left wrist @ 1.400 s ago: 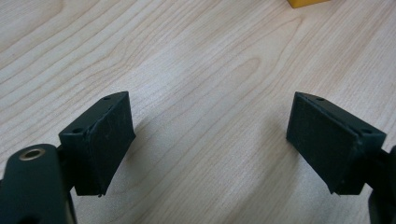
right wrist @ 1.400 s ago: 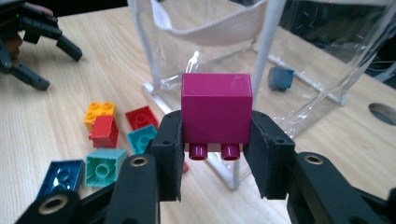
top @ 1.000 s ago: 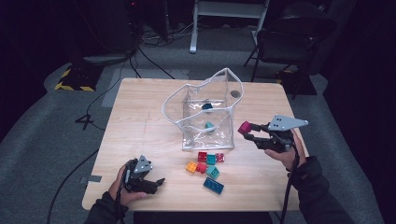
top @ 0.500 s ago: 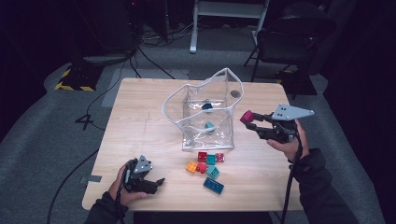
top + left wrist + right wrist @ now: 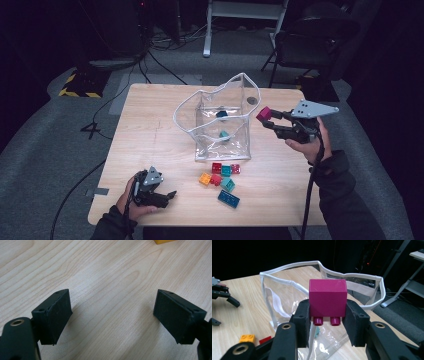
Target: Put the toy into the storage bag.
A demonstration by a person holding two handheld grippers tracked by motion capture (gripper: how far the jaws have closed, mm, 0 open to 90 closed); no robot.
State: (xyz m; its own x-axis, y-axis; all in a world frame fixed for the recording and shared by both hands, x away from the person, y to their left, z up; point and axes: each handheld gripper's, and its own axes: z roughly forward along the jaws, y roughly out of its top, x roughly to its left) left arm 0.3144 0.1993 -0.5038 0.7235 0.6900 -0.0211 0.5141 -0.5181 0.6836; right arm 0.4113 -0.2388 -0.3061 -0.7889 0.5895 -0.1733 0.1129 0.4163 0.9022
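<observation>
My right gripper [image 5: 268,118] is shut on a magenta brick [image 5: 264,114], held in the air just right of a clear plastic bag [image 5: 220,95] that stands open on the wooden table [image 5: 150,130]. In the right gripper view the magenta brick [image 5: 327,296] sits studs-down between the pads, with the bag's white rim [image 5: 287,282] close behind it. Inside the bag lie a dark blue brick [image 5: 221,114] and a teal brick [image 5: 224,134]. My left gripper [image 5: 165,196] rests at the table's front left, its jaws [image 5: 112,315] apart over bare wood.
Several loose bricks [image 5: 222,175] lie in front of the bag, among them an orange one [image 5: 205,178] and a blue one [image 5: 228,198]. An orange brick's edge [image 5: 163,241] peeks in at the top of the left gripper view. A chair [image 5: 310,40] stands beyond the table.
My right gripper has risen with the magenta brick and now sits level with the bag's upper right side. The left gripper has stayed where it was.
</observation>
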